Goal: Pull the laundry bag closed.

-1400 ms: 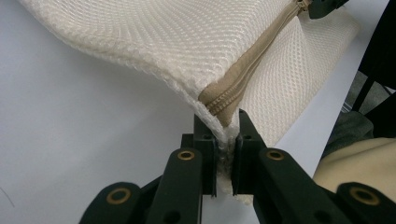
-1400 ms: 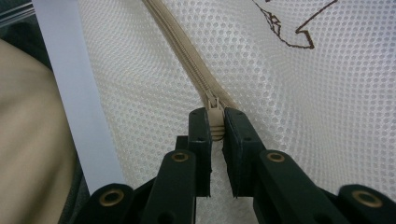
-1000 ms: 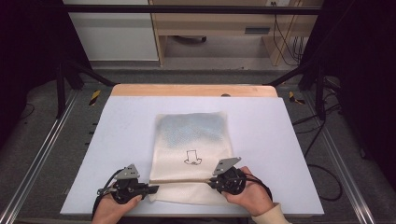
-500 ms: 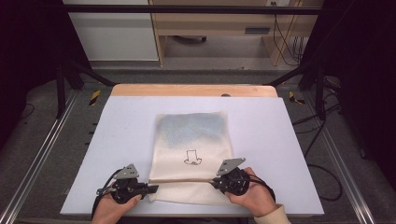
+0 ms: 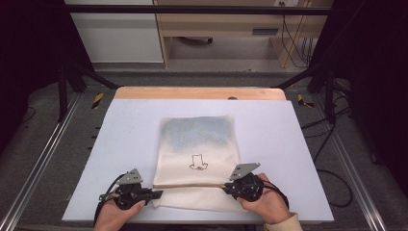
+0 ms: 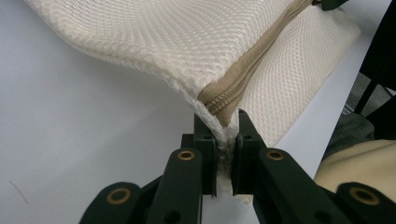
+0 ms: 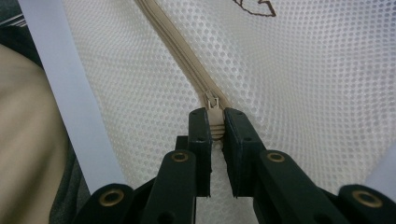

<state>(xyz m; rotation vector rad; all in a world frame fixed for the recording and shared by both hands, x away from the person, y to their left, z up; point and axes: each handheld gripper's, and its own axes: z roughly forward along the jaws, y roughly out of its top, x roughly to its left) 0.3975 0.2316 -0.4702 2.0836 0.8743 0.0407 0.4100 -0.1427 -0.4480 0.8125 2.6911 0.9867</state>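
A cream mesh bag point(image 5: 199, 137) with a small black drawing lies flat on the white table point(image 5: 298, 144). A beige zipper point(image 5: 192, 185) crosses it near the front edge. At the bag's near left corner my left gripper point(image 5: 158, 194) is shut on the bag, where the zipper point(image 6: 233, 88) ends, and the fabric point(image 6: 154, 37) lifts slightly there. My right gripper point(image 5: 227, 187) sits at the zipper's right part. Its jaws point(image 7: 215, 128) are shut on the zipper pull point(image 7: 212, 100), with the zipper tape point(image 7: 173, 42) running away across the mesh.
A wooden strip point(image 5: 192, 92) borders the table's far edge. Metal rails point(image 5: 43, 159) run along both sides. Cables point(image 5: 332, 178) trail on the floor at the right. A pale cabinet point(image 5: 115, 33) and a wooden shelf stand beyond the table.
My right gripper has slid a little to the right along the zipper line. The left gripper and the bag's left corner have stayed put.
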